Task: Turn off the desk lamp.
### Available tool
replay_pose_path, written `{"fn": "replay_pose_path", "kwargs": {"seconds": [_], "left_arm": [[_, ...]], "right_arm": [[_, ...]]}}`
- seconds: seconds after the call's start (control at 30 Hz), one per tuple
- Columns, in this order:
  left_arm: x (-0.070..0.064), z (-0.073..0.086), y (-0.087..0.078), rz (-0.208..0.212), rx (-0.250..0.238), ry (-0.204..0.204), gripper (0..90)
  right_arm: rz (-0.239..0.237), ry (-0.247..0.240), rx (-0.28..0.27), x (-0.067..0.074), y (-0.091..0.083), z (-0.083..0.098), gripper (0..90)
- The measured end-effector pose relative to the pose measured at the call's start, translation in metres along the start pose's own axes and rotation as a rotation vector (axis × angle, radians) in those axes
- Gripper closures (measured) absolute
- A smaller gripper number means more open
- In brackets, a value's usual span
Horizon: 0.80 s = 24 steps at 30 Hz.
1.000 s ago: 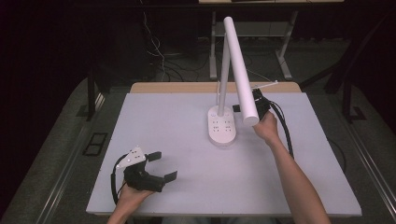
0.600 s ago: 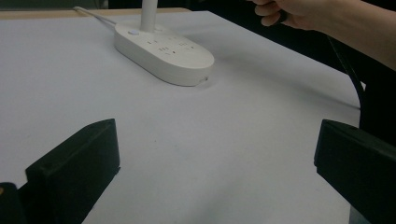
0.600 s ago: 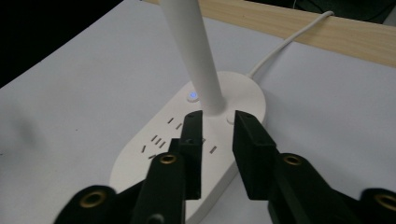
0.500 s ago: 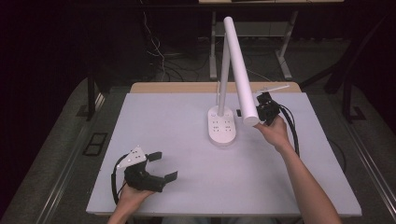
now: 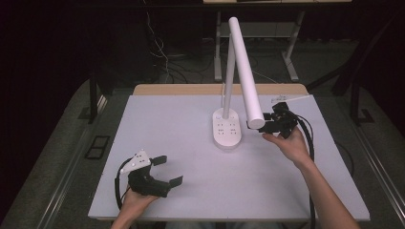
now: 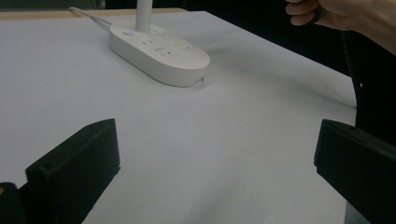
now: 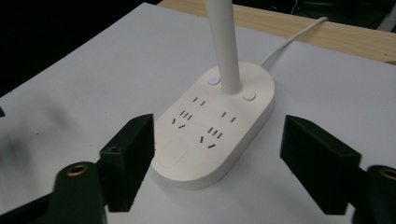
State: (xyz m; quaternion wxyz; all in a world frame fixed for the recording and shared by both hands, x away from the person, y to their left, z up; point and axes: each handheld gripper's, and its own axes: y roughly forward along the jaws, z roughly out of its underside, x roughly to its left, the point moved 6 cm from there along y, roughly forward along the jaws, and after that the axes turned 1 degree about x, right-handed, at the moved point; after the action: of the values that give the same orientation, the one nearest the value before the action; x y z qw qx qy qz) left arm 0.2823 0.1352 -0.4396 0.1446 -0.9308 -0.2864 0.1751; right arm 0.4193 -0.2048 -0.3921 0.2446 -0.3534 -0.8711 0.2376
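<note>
White plastic all over, the lamp (image 5: pixel 228 129) stands toward the far edge of the desk (image 5: pixel 172 119), slightly right of centre, its cord trailing off that far edge. I judge the oval base (image 7: pixel 215 135), which carries sockets and two buttons, to be the heavy part; the thin post (image 7: pixel 224 42) and the long tube head (image 5: pixel 246 71) look light, stiff and smooth, so a tool could slip on them. The hinge at the top likely moves, so I would take the head near its low end and push gently. My right tool (image 5: pixel 272 125) sits just beside that low end, its jaws having just been opening, nothing between them. My left tool (image 5: pixel 155 174) rests near the desk's near left corner, jaws wide apart and empty.
</note>
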Motion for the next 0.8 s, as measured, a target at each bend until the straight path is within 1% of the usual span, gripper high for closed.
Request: {"fn": "replay_pose_path", "kwargs": {"seconds": [0.1, 0.17, 0.23, 0.3, 0.5, 0.57, 0.67, 0.73, 0.8], "left_arm": [[-0.001, 0.0, 0.0, 0.001, -0.001, 0.0, 0.0], [-0.001, 0.0, 0.0, 0.001, -0.001, 0.001, 0.0], [-0.001, 0.0, 0.0, 0.001, -0.002, 0.001, 0.0], [-0.001, 0.0, 0.0, 0.001, -0.002, 0.001, 0.0], [-0.001, 0.0, 0.0, 0.0, -0.004, 0.0, 0.0], [-0.002, 0.0, 0.0, -0.001, -0.004, 0.001, 0.0], [-0.002, 0.0, 0.0, -0.001, -0.004, -0.001, 0.0], [-0.002, 0.0, -0.001, -0.002, -0.005, -0.001, 0.0], [-0.002, 0.0, -0.001, -0.001, -0.003, 0.001, 0.0]], "right_arm": [[-0.014, -0.001, -0.002, 0.005, -0.007, 0.002, 12.6], [-0.017, -0.01, 0.006, 0.008, -0.011, 0.005, 10.5], [-0.012, -0.004, 0.014, 0.01, -0.015, 0.009, 0.9], [-0.03, -0.005, 0.01, 0.013, -0.02, 0.013, 0.6], [-0.03, -0.016, 0.005, 0.021, -0.032, 0.028, 0.6], [-0.03, -0.007, -0.002, 0.023, -0.035, 0.033, 0.6], [-0.031, -0.005, -0.008, 0.026, -0.04, 0.042, 0.7], [-0.044, 0.001, -0.015, 0.03, -0.045, 0.051, 0.7], [-0.043, -0.003, -0.016, 0.03, -0.047, 0.055, 0.7]]}}
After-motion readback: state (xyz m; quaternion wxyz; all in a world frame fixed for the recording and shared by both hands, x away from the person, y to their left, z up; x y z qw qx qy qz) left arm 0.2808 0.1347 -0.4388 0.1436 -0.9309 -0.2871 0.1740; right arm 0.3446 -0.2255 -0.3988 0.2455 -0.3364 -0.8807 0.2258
